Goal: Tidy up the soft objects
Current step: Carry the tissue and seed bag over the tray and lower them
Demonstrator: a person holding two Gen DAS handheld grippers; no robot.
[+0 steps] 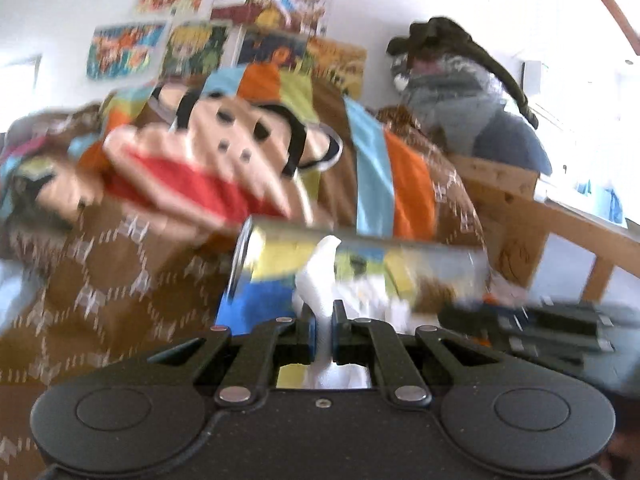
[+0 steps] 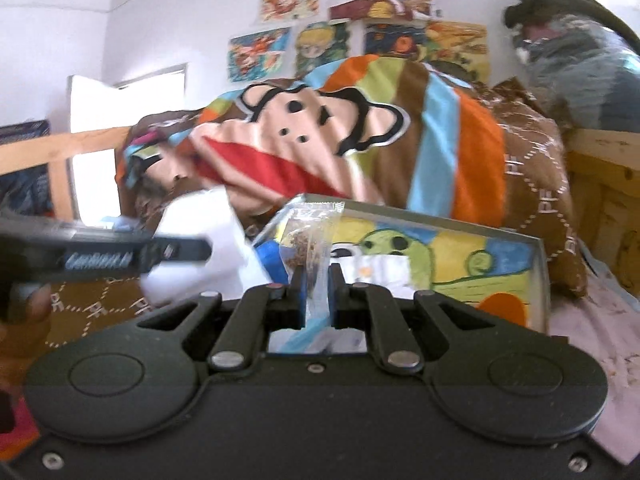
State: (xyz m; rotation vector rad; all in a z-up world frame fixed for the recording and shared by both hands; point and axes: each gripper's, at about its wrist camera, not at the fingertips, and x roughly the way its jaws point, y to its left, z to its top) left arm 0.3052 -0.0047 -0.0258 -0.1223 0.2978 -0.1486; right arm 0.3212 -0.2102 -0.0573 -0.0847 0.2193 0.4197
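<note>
The left gripper [image 1: 323, 318] has its jaws drawn almost together on a soft white piece of cloth or tissue [image 1: 320, 276], which stands up between the pads and is pinched there. The right gripper [image 2: 316, 288] is likewise nearly shut, nipping the edge of a clear plastic packet [image 2: 310, 240] with brown bits inside; the packet rises upright from the pads. In the right wrist view the left gripper comes in from the left, with the white piece at its tip.

Just beyond both grippers lies a shallow box [image 2: 538, 280] with a metal rim and a bright painted inside of yellow, green, blue and orange. It rests on a bed, on a brown quilt with a white dashed diamond pattern [image 1: 100, 280]. Behind the box, farther off, a heap of striped bedding [image 2: 440, 140] in orange, blue, green and brown carries a large cartoon monkey face [image 2: 304, 120] with a red mouth.

To the right a wooden bed frame [image 1: 560, 216] shows, and on its far right corner sits a pile of grey and dark clothes [image 1: 452, 92]. The far wall is white, with a cluster of colourful cartoon posters [image 2: 360, 20]. At the left of the right wrist view stand a wooden rail and a bright opening. The left wrist view is blurred.
</note>
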